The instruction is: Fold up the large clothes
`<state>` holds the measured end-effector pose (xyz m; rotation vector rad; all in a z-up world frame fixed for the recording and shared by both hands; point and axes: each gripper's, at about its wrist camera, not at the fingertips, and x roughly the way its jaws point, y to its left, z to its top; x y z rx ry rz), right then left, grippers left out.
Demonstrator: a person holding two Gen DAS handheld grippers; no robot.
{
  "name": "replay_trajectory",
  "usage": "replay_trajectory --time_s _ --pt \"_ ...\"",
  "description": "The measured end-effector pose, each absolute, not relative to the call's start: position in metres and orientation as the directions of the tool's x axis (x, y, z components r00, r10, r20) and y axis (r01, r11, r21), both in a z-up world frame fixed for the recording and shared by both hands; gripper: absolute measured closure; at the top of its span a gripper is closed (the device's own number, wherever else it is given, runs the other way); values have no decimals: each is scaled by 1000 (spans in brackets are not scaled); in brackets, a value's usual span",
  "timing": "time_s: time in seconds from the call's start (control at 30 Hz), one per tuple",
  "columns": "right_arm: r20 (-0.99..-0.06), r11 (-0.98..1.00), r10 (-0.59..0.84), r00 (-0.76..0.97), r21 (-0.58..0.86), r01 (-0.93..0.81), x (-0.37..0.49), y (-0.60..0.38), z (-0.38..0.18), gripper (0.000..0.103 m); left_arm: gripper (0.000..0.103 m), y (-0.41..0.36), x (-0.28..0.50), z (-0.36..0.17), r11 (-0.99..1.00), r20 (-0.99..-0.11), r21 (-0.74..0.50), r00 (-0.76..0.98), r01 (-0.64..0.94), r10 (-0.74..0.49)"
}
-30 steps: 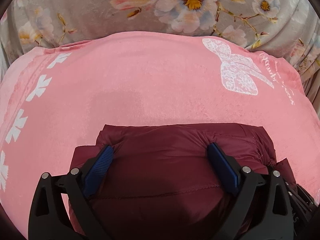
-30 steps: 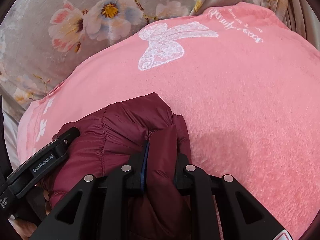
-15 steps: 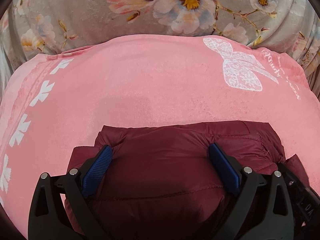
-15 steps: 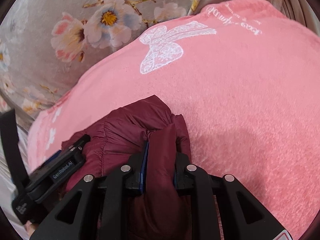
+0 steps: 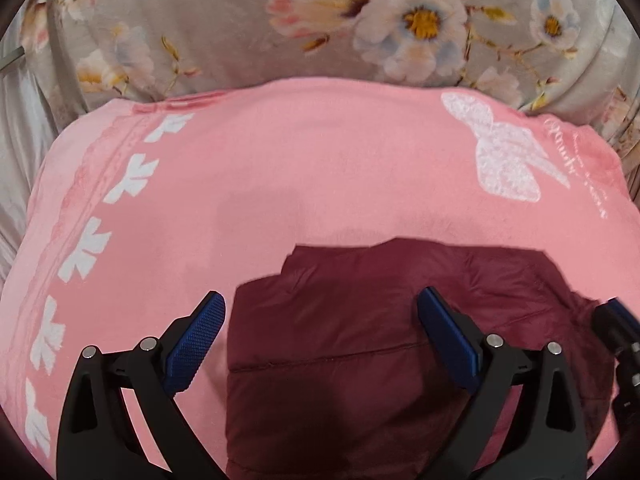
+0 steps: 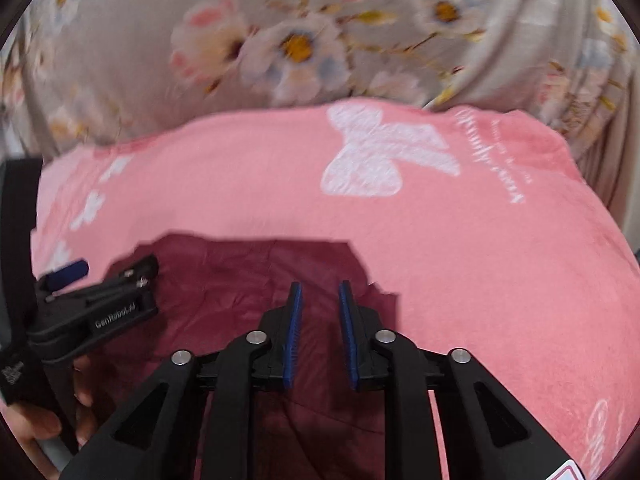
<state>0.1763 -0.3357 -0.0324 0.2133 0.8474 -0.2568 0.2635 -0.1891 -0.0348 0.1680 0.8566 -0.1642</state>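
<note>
my dark red puffy jacket (image 5: 360, 344) lies folded in a thick bundle on the pink blanket (image 5: 304, 168), near my edge of it. the blanket has a white bow (image 6: 380, 152) printed on it and sits on a grey flowery sheet (image 5: 224, 28).

my left gripper (image 5: 320, 320) is spread wide and holds nothing. one blue pad (image 5: 200, 328) is over the pink blanket just beside the jacket's side, and the other is over the jacket. neither one presses the cloth.

my right gripper (image 6: 320, 308) has only a small gap, and its jaws are closing. i see no cloth between them. it hangs above the jacket, near its far right corner. this view is a bit blurry.

i think the jacket is light, soft and squishy. it is full of air, so it may puff back up and pop open. the shiny cloth looks slippery, so a thin pinch could slide off.

i would grab a fat edge or a corner, where there are many layers, or by a stitched line (image 5: 320, 360). i would use both grippers, far apart, so the bundle stays flat.
</note>
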Motion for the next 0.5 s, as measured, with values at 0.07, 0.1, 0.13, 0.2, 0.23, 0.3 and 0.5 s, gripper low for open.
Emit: replay_trajectory --time_s 0.07,0.1,0.13,0.2,0.23,0.3,0.5 --pt "-771 946 -146 620 75 317 179 -335 -51 92 8 -190 264 -44 975 -763 82 642 208 -73" --pt "-764 945 -158 626 67 321 176 -334 -54 93 8 -191 264 -47 975 -762 76 643 206 -77" --pt "-758 944 -168 630 60 325 175 -333 -57 93 7 -191 264 -48 976 -761 72 644 204 -79" --pt "-752 941 -174 636 62 331 173 -333 -59 93 6 -193 265 -52 977 -762 71 643 202 -78" --pt "-748 940 -175 641 68 336 171 -334 -62 94 6 -193 265 -54 977 -761 69 644 203 -80" --pt "-742 936 -171 649 83 341 169 -335 -66 94 6 -194 264 -57 977 -759 65 646 204 -85" --pt "-734 931 -148 663 124 344 167 -339 -73 94 5 -194 265 -63 976 -756 62 649 207 -90"
